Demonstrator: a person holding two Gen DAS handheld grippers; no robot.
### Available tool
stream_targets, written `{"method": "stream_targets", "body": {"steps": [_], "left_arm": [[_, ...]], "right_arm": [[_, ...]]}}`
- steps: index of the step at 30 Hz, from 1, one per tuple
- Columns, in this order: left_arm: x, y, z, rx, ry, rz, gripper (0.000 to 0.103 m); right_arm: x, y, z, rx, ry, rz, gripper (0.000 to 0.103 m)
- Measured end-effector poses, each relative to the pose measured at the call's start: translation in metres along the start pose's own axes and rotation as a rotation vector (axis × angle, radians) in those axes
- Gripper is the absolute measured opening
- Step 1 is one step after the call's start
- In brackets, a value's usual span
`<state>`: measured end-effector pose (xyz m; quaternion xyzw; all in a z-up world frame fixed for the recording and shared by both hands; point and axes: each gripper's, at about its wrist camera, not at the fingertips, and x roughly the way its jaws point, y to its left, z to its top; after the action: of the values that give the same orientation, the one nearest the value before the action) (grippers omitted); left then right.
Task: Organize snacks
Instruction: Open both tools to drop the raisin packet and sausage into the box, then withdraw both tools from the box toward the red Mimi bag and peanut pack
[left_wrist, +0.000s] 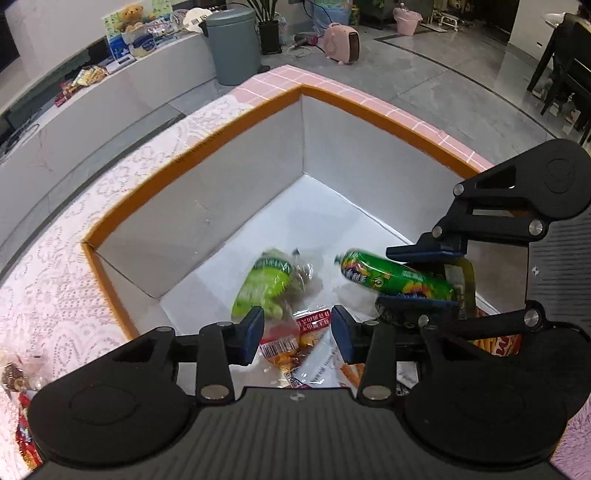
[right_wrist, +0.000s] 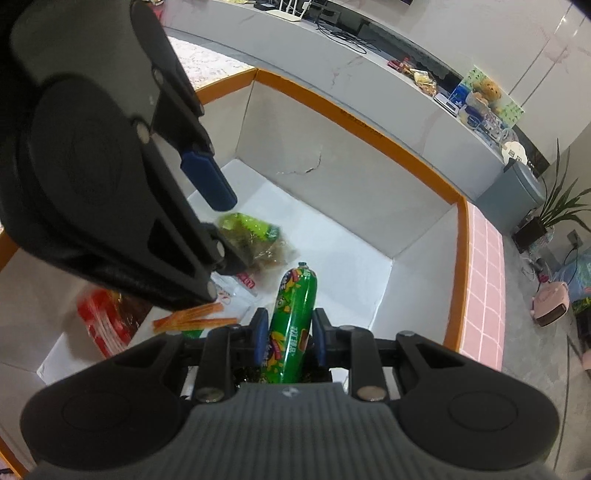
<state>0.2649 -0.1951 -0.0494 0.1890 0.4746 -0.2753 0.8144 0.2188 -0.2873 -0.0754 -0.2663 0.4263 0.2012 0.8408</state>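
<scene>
Holding the green sausage stick (right_wrist: 293, 317) across its middle, the right claw (right_wrist: 289, 338) reaches down into the orange-rimmed box (left_wrist: 258, 107), its blue pads pressed on either side of the tube while the free end points toward the far wall, above the white floor. That stick looks firm and smooth in its glossy plastic skin, so it will likely carry well but could slide along the pads if the grip slackens; a hold near the middle, as now, seems the safest. Beside it, the left claw (left_wrist: 297, 334) hangs over the pile with its jaws parted a little and nothing between them; no earlier view tells more. Just beyond its tips lies the green bag (left_wrist: 267, 286), soft, crinkly and light, which should be pinched at a flat edge or seam, not at the puffed belly. Nearer the camera sit the red packet (left_wrist: 314, 319) and some thin orange strips (right_wrist: 192, 317), all flimsy wrappers that will bend and slip. Outside the box, more wrapped snacks (left_wrist: 22, 410) rest on the lace-covered counter (left_wrist: 74, 221), so my guess is the sorting is partly done, with the stick about ready to be set down among the others
</scene>
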Motion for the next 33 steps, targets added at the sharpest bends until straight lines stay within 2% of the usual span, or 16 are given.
{"method": "stream_targets", "body": {"steps": [3, 4, 5, 7, 13, 22, 33], "left_arm": [[-0.008, -0.001, 0.0, 0.003, -0.017, 0.004, 0.05], [-0.011, -0.002, 0.0, 0.002, -0.024, 0.005, 0.05], [-0.014, -0.002, 0.0, 0.001, -0.03, 0.003, 0.05], [-0.022, -0.004, -0.002, -0.002, -0.042, 0.003, 0.05], [-0.05, -0.006, -0.012, -0.024, -0.104, -0.005, 0.054], [-0.098, -0.009, -0.042, -0.04, -0.21, 0.02, 0.056], [-0.133, 0.001, -0.097, -0.087, -0.289, 0.151, 0.056]], "right_arm": [[-0.004, -0.001, 0.001, 0.001, -0.001, -0.007, 0.026], [-0.005, -0.002, 0.001, 0.005, -0.001, -0.011, 0.035], [-0.007, -0.003, 0.002, 0.008, -0.003, -0.013, 0.038], [-0.012, -0.003, 0.003, 0.012, -0.006, -0.019, 0.039], [-0.034, 0.0, 0.005, 0.042, -0.035, -0.054, 0.052], [-0.081, 0.024, -0.005, 0.1, -0.151, -0.12, 0.054], [-0.12, 0.092, -0.006, 0.061, -0.316, -0.18, 0.058]]}}
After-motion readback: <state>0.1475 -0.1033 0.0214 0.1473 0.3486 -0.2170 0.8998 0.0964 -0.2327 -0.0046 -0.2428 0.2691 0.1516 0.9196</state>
